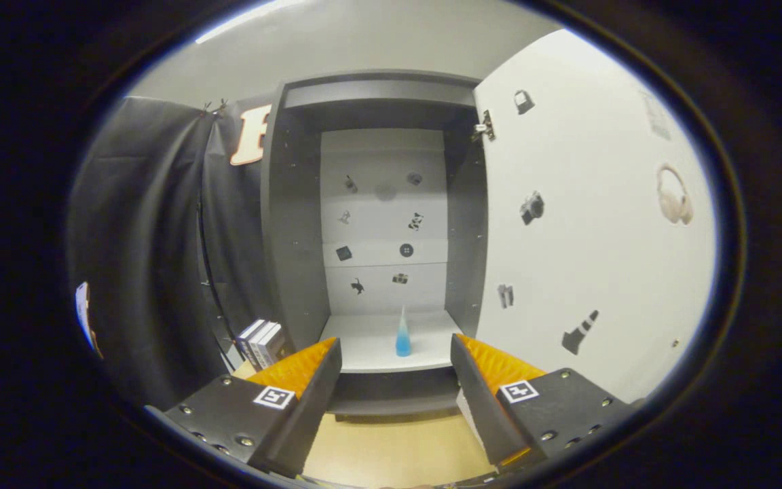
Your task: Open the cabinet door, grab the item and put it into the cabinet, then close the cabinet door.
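Cabinet [296, 204]: open, its door [588, 224] swung wide to my right.
Inside: a small blue cone-shaped item [402, 334] standing upright on the white shelf [370, 350], beyond my fingers.
My gripper [396, 360]: fingers spread apart, holding nothing.
Beside cabinet: books [262, 341] at its left foot.

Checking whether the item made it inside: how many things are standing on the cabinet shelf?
1. A small blue bottle stands upright on the cabinet shelf, beyond the open fingers, which hold nothing. The door is swung open. The shelf's side edges are partly hidden.
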Demonstrator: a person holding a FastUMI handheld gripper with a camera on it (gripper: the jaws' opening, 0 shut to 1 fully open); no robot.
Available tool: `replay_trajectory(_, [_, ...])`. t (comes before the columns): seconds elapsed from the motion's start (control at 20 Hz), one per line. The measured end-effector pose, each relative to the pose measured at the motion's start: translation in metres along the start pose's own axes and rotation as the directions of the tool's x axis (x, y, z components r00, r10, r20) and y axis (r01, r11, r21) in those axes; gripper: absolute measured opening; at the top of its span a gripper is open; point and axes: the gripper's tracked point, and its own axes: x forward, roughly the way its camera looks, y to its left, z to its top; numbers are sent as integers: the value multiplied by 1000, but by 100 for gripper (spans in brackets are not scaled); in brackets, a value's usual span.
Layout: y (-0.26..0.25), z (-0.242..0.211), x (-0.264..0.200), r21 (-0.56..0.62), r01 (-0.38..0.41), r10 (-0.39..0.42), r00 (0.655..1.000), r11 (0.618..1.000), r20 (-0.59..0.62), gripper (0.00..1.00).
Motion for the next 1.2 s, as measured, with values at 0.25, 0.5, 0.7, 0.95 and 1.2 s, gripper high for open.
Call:
replay_trajectory(0.25, [-39,0,-54,41,93,-95,995,995,28,94])
replay_trajectory(0.5, [-77,-6,-110,66,157,-158,987,985,15,95])
replay_trajectory(0.7, [-122,-19,-144,71,246,-247,969,967,4,94])
replay_trajectory(0.95, [-192,-36,-165,54,385,-385,923,921,-18,94])
replay_trajectory(1.2, [-248,-40,-165,36,506,-506,862,862,-21,94])
